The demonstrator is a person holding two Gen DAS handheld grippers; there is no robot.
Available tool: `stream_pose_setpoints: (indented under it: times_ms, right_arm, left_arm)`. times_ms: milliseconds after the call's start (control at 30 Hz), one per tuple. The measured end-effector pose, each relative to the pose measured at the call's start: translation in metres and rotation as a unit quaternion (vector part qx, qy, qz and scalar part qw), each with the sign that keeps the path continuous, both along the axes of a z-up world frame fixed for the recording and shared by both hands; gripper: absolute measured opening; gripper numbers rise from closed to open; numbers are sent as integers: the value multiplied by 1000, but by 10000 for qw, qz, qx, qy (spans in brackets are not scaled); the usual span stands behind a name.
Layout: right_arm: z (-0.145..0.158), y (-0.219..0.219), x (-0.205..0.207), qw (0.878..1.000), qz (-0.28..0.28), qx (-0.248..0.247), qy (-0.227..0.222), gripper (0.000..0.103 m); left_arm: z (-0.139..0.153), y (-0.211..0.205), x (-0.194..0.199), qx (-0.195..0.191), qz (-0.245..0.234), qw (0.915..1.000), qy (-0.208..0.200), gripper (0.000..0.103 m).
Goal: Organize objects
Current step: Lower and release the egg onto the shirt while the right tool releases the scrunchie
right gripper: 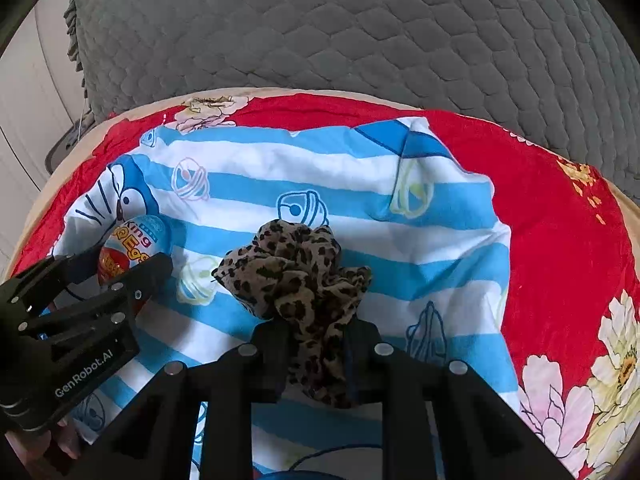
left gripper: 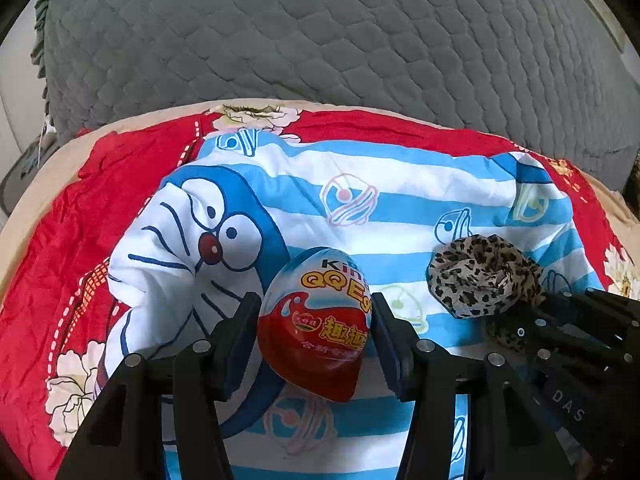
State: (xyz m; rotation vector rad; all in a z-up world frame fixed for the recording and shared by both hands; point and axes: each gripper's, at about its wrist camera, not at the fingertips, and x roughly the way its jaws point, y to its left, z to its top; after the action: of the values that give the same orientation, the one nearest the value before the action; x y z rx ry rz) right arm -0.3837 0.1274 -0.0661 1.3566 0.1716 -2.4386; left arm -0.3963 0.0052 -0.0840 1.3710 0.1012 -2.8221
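A red and blue toy egg (left gripper: 316,324) with printed lettering sits between the fingers of my left gripper (left gripper: 314,304), which is shut on its sides just above a blue-and-white striped cartoon cloth (left gripper: 360,184). A bunched leopard-print fabric piece (right gripper: 296,272) lies on the same cloth, its near end pinched in my right gripper (right gripper: 316,326). The left wrist view shows the leopard fabric (left gripper: 480,276) to the right of the egg with the right gripper (left gripper: 532,312) on it. In the right wrist view the left gripper (right gripper: 124,260) and the egg (right gripper: 136,244) appear at the left.
The striped cloth (right gripper: 320,160) lies spread over a red floral sheet (right gripper: 560,220) with a beige border. A grey quilted cover (left gripper: 320,32) rises behind it. A white wall or cabinet (right gripper: 24,120) stands at the far left.
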Motion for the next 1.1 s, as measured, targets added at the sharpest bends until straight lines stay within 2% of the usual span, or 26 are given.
stream_pose_setpoints:
  times_ms: [33, 100, 300, 367, 567, 733, 1100]
  right_arm:
    - [1, 0, 0, 10000, -4, -1, -1, 24]
    - [0, 0, 0, 10000, -5, 24, -19, 25]
    - [5, -2, 0, 9998, 15, 195, -30, 41]
    - [6, -2, 1, 9997, 18, 236, -51, 49]
    - [9, 1, 3, 9997, -61, 232, -72, 63]
    - [12, 4, 5, 9998, -80, 147, -85, 69]
    - [21, 13, 14, 9999, -84, 56, 46, 72]
  left_arm:
    - [0, -1, 0, 8, 15, 10000, -11, 58]
    - [-1, -2, -1, -6, 89, 10000, -36, 66]
    - [2, -7, 2, -127, 115, 9998, -88, 74]
    - [3, -9, 3, -97, 149, 9998, -92, 75]
    - [5, -11, 6, -127, 183, 9996, -195, 80]
    - [6, -12, 8, -127, 199, 9993, -273, 81]
    - [11, -11, 16, 45, 134, 9993, -339, 86]
